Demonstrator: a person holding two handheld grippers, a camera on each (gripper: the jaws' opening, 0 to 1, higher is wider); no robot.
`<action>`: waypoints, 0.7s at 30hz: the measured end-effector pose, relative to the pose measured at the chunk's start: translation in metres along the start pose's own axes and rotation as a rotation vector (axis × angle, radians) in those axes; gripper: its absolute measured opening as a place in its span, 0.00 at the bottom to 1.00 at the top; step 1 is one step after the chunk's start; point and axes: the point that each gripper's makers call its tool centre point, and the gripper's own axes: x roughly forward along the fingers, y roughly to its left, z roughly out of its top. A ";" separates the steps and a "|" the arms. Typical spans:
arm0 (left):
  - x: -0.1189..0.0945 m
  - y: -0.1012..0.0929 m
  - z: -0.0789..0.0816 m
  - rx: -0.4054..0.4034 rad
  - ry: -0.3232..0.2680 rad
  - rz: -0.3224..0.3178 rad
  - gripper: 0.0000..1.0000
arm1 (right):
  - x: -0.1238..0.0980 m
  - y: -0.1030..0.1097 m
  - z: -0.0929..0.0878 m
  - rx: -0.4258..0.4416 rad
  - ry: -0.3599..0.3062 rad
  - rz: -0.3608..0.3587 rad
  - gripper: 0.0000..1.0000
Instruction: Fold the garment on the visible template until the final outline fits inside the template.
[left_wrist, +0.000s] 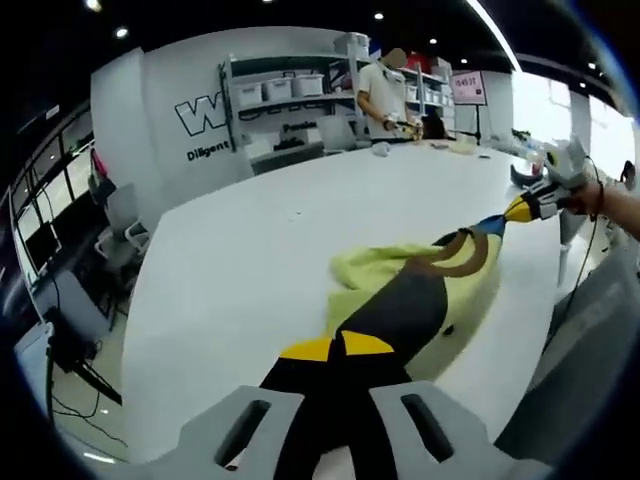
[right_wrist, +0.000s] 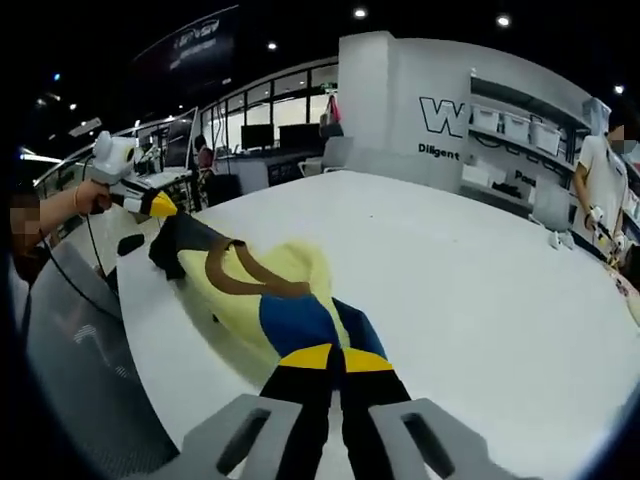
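A yellow-green garment (left_wrist: 375, 262) with black, brown and blue panels hangs stretched between both grippers, sagging onto the white table (left_wrist: 250, 240). In the left gripper view my left gripper (left_wrist: 338, 345) is shut on a black part of the cloth, its yellow tips pinched together. The right gripper (left_wrist: 522, 208), held by a hand at the right, grips the blue end. In the right gripper view my right gripper (right_wrist: 340, 357) is shut on the blue panel of the garment (right_wrist: 295, 265). The left gripper (right_wrist: 158, 206) pinches the black end at the far left. I cannot make out a template outline.
The table's curved edge (right_wrist: 150, 300) runs close under the garment. A person (left_wrist: 383, 90) stands at the far side by shelves of white bins (left_wrist: 290, 90). Small items lie at the table's far end (left_wrist: 455, 145). Chairs and desks (left_wrist: 110, 250) stand beyond the table.
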 end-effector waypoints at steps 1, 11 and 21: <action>-0.003 0.001 0.004 -0.006 -0.010 0.003 0.05 | -0.002 0.000 0.004 -0.002 -0.012 -0.002 0.00; -0.019 0.003 0.023 -0.027 -0.059 0.038 0.05 | -0.011 0.002 0.022 -0.025 -0.054 -0.019 0.00; -0.039 0.011 0.043 -0.043 -0.106 0.056 0.05 | -0.027 0.002 0.058 -0.072 -0.122 -0.039 0.00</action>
